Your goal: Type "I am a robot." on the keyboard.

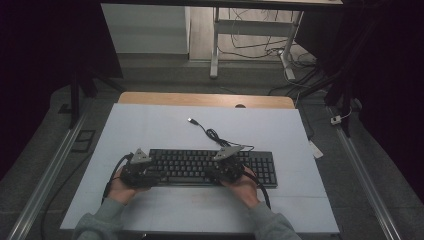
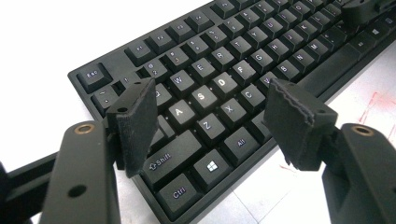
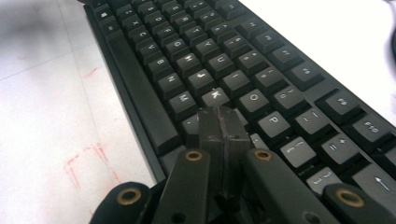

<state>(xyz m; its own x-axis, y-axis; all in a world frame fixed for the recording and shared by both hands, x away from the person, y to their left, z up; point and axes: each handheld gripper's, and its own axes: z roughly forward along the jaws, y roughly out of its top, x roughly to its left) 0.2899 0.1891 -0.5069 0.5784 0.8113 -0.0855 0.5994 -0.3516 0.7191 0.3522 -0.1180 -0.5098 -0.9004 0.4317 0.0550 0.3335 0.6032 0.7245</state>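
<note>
High view: keyboard [image 1: 212,167] is lying flat on the white mat [image 1: 150,125], near the person's edge, with its USB cable [image 1: 210,132] trailing off toward the far side, plug loose. Both hands are sitting at the keyboard: left gripper [image 1: 136,170] over its left end, right gripper [image 1: 227,167] over the middle-right key block. Jaw state is too small to read from up here.

Left gripper view: left gripper [image 2: 212,112] is hovering with jaws spread wide, nothing between the pads, framing the A/S/Z/X cluster. Not touching keys as far as I can tell. The other gripper is poking in at the top right corner over the far keys.

Right gripper view: right gripper [image 3: 223,122] has its jaws pressed together, pinching nothing, closed tip pointing down at the keys [image 3: 219,60] just below K, like a single poking finger. Contact itself is hidden under the tip.

Risks, my read: the closed tip is about as wide as a keycap, so coming down off-centre would be pressing two keys at once. The left jaws, spread that wide, could be clipping Shift or neighbouring caps if the hand is dropping.

View differences: legends are readable in the gripper views, so exact key targets come from there; the high view is giving the cable and the keyboard's place on the mat. Red pen marks [image 3: 86,161] on the mat are showing in the right gripper view.
</note>
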